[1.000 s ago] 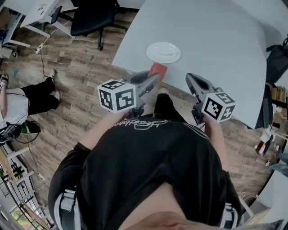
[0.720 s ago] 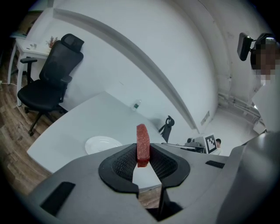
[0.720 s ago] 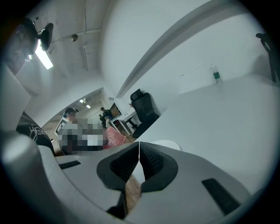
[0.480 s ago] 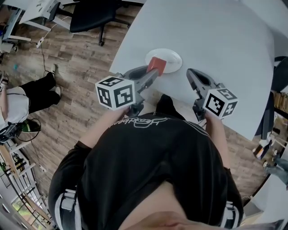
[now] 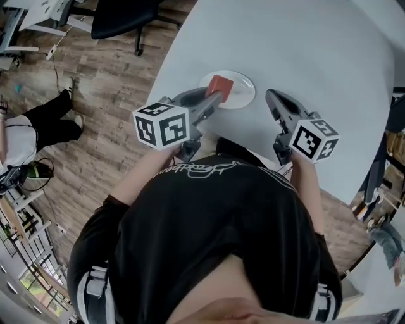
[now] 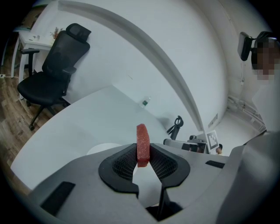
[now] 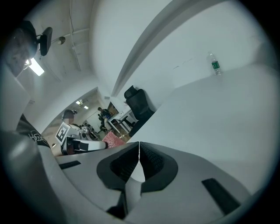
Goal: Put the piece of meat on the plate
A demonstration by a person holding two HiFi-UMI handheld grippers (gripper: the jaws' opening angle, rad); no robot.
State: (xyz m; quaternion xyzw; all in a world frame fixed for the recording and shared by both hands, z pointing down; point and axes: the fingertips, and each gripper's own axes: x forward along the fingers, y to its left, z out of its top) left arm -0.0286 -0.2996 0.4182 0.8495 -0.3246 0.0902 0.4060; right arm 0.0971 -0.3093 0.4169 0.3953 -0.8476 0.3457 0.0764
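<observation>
A red slab of meat (image 5: 221, 87) (image 6: 142, 145) stands on edge between the jaws of my left gripper (image 5: 217, 96) (image 6: 143, 161), which is shut on it. The meat hangs over the near part of a white plate (image 5: 239, 85) on the white table (image 5: 304, 57); in the left gripper view the plate (image 6: 101, 149) shows just left of the jaws. My right gripper (image 5: 270, 96) (image 7: 139, 160) is shut with nothing in it, to the right of the plate above bare table.
A black office chair (image 5: 123, 14) (image 6: 57, 61) stands on the wooden floor beyond the table's left edge. A small bottle (image 7: 215, 64) (image 6: 145, 103) stands far back on the table. Another person (image 5: 28, 133) sits at the far left.
Both grippers have moved forward from the table's near edge to over the table. The meat, once short of the plate, now hangs over the plate's near part.
</observation>
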